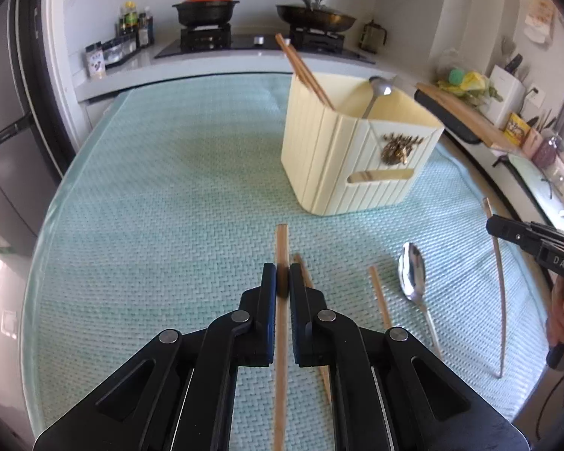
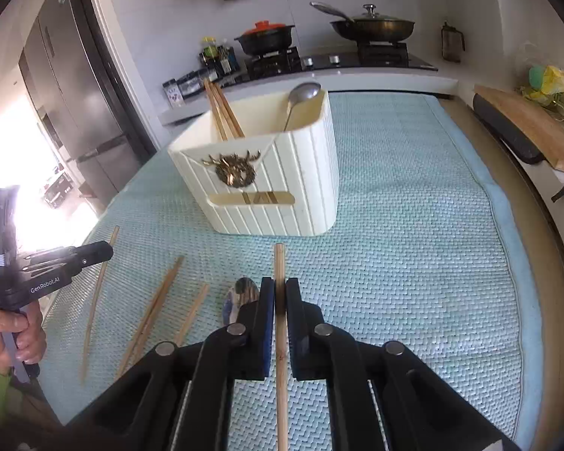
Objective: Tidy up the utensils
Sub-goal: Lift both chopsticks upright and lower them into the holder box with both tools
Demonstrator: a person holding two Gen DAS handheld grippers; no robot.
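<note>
L gripper has its fingers pinched on one wooden chopstick; R gripper likewise clamps a second chopstick. Both sit low over the teal mat on the tabletop. Cream utensil holder stands mid-mat w/ chopsticks and a spoon inside. Loose spoon and more chopsticks lie near the front edge.

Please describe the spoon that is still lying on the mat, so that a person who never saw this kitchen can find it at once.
Start at the cream utensil holder standing on the pale green mat. Nearer the camera and to its right, the spoon lies flat, bowl towards the holder. It is the only shiny metal piece on the mat; its neighbours are wooden chopsticks, and the other spoon stands inside the holder.
</note>
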